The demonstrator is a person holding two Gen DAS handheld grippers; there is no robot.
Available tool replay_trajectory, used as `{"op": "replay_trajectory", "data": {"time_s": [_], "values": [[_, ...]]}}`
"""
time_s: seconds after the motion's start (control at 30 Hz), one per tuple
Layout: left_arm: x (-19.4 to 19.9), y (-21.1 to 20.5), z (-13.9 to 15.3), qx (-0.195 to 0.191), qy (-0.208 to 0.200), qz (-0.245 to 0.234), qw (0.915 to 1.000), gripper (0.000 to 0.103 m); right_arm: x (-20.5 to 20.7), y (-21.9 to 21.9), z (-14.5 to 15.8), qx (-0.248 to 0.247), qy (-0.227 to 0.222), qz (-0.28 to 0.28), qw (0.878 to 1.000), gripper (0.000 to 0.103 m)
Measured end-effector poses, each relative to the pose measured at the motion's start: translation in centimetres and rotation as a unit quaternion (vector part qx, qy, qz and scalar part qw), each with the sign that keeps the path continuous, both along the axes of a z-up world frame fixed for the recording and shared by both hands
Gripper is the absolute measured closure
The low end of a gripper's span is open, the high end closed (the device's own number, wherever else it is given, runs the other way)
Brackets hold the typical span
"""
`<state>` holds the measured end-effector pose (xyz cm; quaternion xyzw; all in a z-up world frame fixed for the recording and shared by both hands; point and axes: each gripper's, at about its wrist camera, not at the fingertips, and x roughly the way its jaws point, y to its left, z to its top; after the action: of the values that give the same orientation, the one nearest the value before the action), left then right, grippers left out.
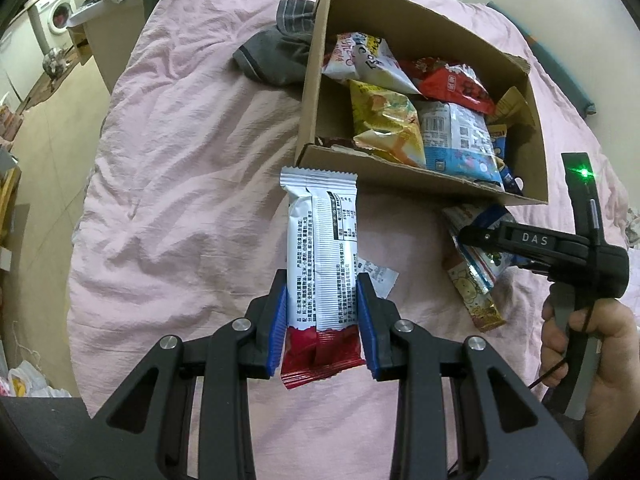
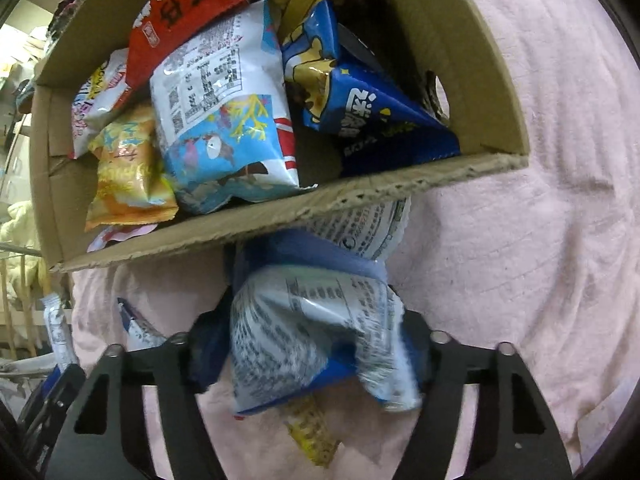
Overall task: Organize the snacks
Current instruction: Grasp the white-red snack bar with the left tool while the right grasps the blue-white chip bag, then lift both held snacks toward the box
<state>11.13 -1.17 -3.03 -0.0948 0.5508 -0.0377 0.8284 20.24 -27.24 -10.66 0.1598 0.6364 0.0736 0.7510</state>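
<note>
My left gripper [image 1: 322, 280] is shut on a long white and red snack bar [image 1: 320, 236], gripped near its red end, above the pink bedspread just in front of the cardboard box [image 1: 400, 178]. The box holds several snack bags. My right gripper [image 2: 310, 300] is closed on a crumpled blue and white snack packet [image 2: 304, 328] lying against the box's near wall [image 2: 280, 210]. The packet bulges between the fingers and hides most of them. In the left wrist view the right gripper [image 1: 466, 236] reaches that packet [image 1: 476, 216] from the right, held by a hand [image 1: 592, 340].
A yellow packet [image 1: 478, 306] lies under the blue one, also seen as a yellow packet [image 2: 312, 436] below my right jaws. A paper slip [image 1: 378, 276] lies beside the bar. Grey clothing [image 1: 276, 54] sits left of the box. The bed's edge drops off at left, with floor and a washing machine [image 1: 54, 12] beyond.
</note>
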Motion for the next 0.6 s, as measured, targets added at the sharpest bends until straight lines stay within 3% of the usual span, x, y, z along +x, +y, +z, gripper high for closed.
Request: {"op": "replay_trajectory", "data": {"time_s": [0.13, 0.6], "values": [[0.0, 0.0, -0.2, 0.005, 0.0, 0.0, 1.0, 0.075, -0.2, 0.1, 0.3, 0.013, 0.0, 0.015, 1.0, 0.043], [0.4, 0.8, -0.9, 0.034, -0.006, 0.024, 0.9991, 0.075, -3.2, 1.7, 3.2, 0.077, -0.02, 0.063, 0.995, 0.044]]}}
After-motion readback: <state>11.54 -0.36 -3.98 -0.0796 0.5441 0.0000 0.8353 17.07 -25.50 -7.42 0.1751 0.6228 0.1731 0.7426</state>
